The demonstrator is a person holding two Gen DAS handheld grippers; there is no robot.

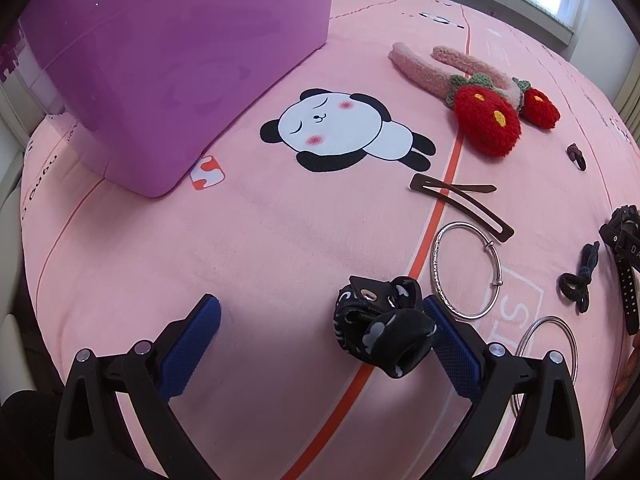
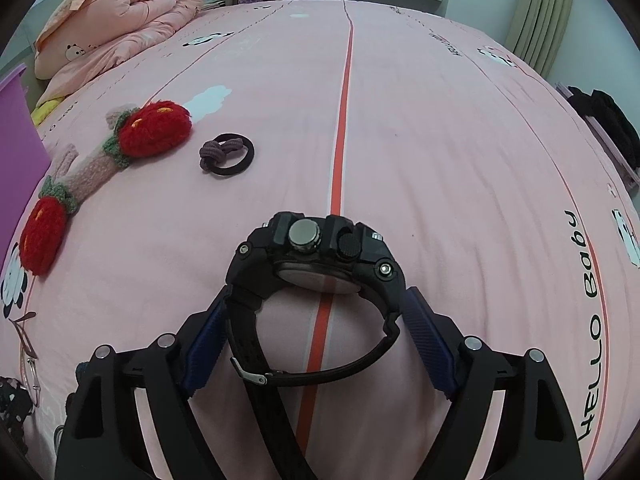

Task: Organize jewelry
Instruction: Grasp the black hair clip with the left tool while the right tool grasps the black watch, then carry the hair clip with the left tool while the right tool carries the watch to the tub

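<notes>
My left gripper (image 1: 320, 300) stands wide open just above the pink sheet. A black patterned fabric strap (image 1: 384, 328) with metal snaps lies bunched against the inner side of its right finger, not pinched. In the right wrist view a black sports watch (image 2: 316, 264) stands on its buckled strap between the fingers of my right gripper (image 2: 316, 296). The jaws are spread; the left pad brushes the strap and the right pad sits just off the case. A purple box (image 1: 180, 60) stands at the far left.
On the sheet lie a pink headband with red fuzzy flowers (image 1: 488, 120), a brown hair clip (image 1: 460, 204), two silver bangles (image 1: 466, 270), a black hair tie (image 1: 576, 284) and a brown hair tie (image 2: 226, 154). A folded pink quilt (image 2: 120, 20) sits far left.
</notes>
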